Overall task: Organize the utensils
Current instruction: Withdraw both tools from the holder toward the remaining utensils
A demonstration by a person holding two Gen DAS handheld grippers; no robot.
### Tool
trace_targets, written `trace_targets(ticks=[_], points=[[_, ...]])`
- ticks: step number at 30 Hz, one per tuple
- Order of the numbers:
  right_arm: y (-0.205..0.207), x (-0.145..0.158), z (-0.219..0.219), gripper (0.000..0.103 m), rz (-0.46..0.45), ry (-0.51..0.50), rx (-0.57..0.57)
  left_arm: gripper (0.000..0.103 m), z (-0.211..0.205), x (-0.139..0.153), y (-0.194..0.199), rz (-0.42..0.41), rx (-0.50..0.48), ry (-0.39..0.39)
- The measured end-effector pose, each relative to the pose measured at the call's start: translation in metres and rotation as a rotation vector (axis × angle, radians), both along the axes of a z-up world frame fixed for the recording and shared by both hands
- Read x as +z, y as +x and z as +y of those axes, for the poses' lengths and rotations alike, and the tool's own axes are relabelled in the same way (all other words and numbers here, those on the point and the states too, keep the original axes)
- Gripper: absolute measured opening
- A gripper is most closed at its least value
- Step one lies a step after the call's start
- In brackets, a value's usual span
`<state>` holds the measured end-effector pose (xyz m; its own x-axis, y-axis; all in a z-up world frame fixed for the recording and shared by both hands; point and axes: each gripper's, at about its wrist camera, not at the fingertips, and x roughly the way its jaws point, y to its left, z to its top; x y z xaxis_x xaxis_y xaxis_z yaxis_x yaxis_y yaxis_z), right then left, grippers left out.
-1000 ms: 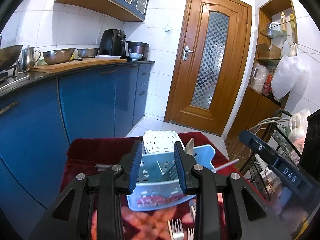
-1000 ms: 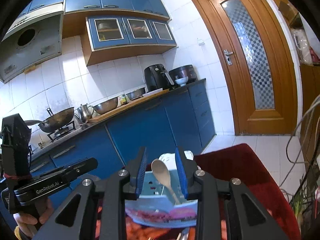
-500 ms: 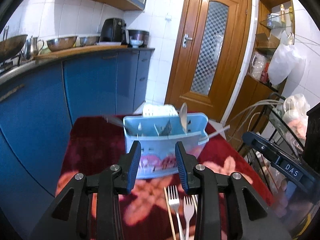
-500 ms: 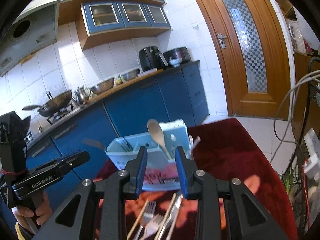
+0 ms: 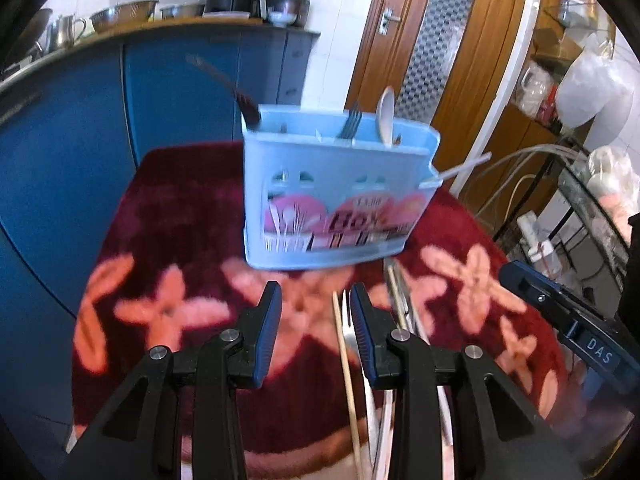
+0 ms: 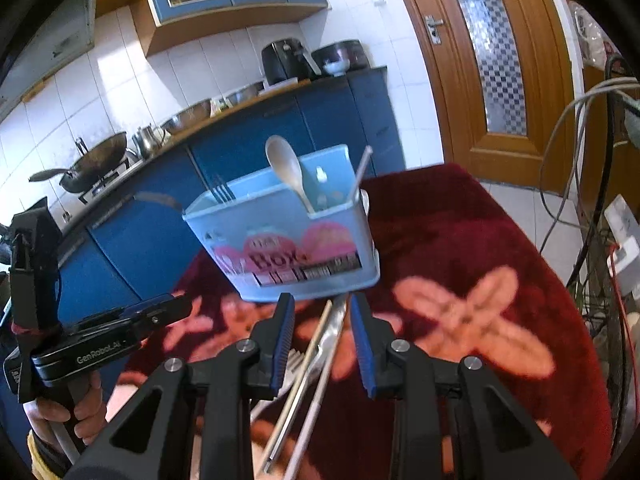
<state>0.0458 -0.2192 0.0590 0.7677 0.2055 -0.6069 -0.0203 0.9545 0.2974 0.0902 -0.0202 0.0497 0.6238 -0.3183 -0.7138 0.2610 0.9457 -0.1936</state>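
Nearest, left gripper and right gripper hang part-open, gripping nothing, above loose utensils lying near the cloth's front edge; lower ends are cut off, kinds blurred. Beyond stands the blue caddy toward the far edge, holding a wooden spoon and fork; its compartments are unclear.

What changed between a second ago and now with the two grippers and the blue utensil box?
Both grippers tipped down and sank toward the loose cutlery on the red cloth. The left gripper and the right gripper now hover over the fork and chopsticks, jaws open, gripping nothing. The blue utensil box stayed put with its wooden spoon inside.
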Motion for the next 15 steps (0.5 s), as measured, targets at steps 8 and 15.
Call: trace_targets(ticks=[8, 15], points=[[-0.001, -0.019, -0.004, 0.032, 0.052, -0.004, -0.004, 0.036, -0.014, -0.031, 0.004, 0.093, -0.02, 0.04], [-0.001, -0.03, -0.009, 0.034, 0.08, 0.014, -0.002, 0.036, -0.025, -0.049, 0.005, 0.143, -0.045, 0.078]])
